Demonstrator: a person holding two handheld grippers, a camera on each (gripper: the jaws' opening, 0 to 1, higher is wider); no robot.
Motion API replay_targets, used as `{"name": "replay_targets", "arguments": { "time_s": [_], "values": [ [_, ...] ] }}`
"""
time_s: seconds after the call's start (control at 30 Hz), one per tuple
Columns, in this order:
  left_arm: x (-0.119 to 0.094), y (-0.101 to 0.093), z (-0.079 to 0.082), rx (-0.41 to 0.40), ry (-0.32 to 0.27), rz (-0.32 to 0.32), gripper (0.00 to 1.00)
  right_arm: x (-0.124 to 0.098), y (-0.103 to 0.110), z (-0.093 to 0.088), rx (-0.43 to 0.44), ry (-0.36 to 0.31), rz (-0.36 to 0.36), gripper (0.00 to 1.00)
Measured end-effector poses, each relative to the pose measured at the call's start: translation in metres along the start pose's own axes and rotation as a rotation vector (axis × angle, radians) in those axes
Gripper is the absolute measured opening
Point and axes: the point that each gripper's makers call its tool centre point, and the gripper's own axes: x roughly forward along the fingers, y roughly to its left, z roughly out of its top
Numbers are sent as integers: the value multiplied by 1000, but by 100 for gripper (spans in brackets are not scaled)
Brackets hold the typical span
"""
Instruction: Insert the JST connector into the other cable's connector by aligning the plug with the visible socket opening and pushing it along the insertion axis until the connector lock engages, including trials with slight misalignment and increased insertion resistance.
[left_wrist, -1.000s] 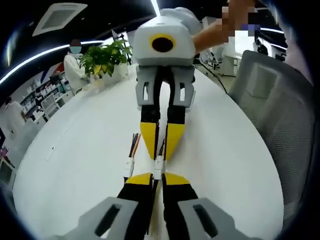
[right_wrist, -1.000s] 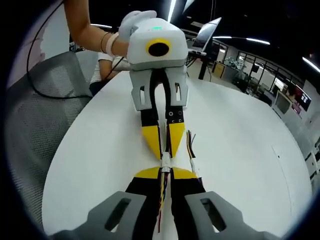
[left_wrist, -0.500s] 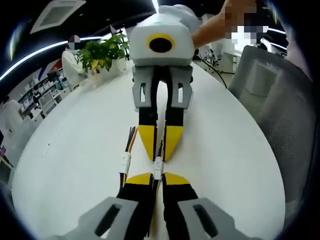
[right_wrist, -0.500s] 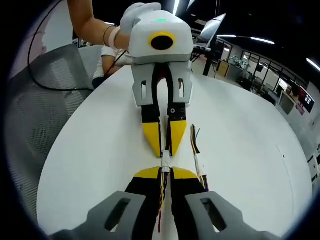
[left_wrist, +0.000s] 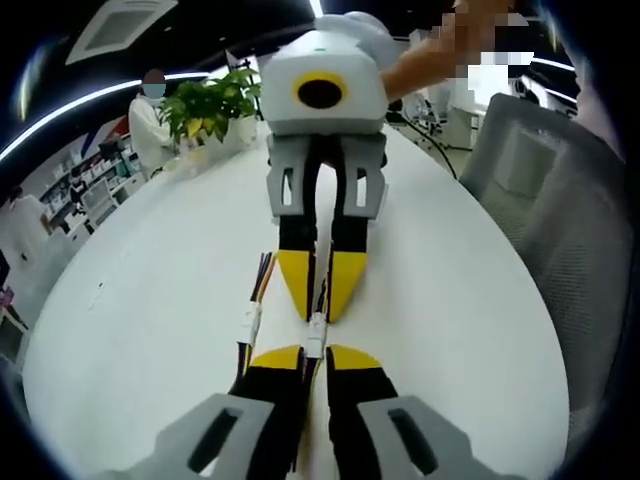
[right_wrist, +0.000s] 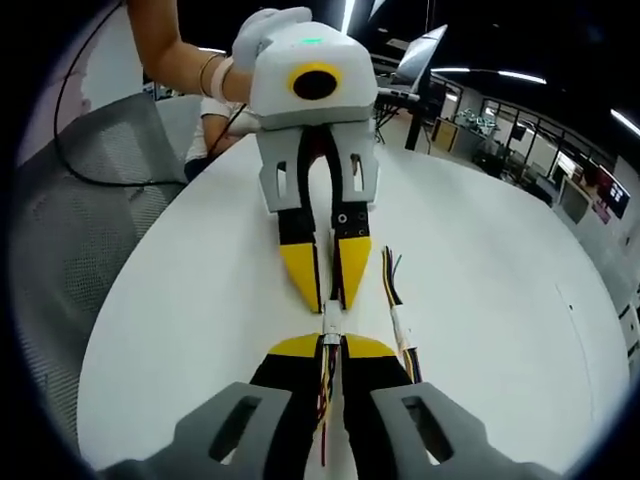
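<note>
Left claw: rising from the bottom centre of the left gripper view, jaws pinched narrow on a small white connector, coloured wires trailing back between the yellow pads.
Right claw: same story in the right gripper view, jaws close together and clamped on its own white plug; the two claws meet nose to nose mid-frame.
Where the joint is: low centre of both views, just above the white bench. Whether the lock has caught is too small to tell.
Spare cable: lying loose on the bench just left of the claws in the left gripper view, white housing, fanned coloured wires.
How it handles: my read is feather-light, stiff little plastic shells, limp thin wires, a fragile latch.
Where to hold: I'd say grip the housing itself, near the mating face, never the wires; push straight along the axis.
</note>
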Motion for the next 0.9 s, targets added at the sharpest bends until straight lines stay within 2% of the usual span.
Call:
{"name": "replay_targets", "arguments": {
  "time_s": [0.2,0.4,0.5,0.83,0.9],
  "values": [
    [-2,0,1,-30,-10,23,8,-1,2,-3,47,0,6,4],
    [-6,-4,-1,-63,-4,41,9,-4,4,-4,64,6,-8,8],
    [-7,-3,-2,-84,-14,70,12,-6,5,-2,75,-8,-19,9],
    [-9,-5,-5,-124,2,92,20,-18,7,3,132,-33,-55,15],
    [-12,-6,-3,-189,-12,94,22,-22,6,6,141,-52,-75,18]
  ]
}}
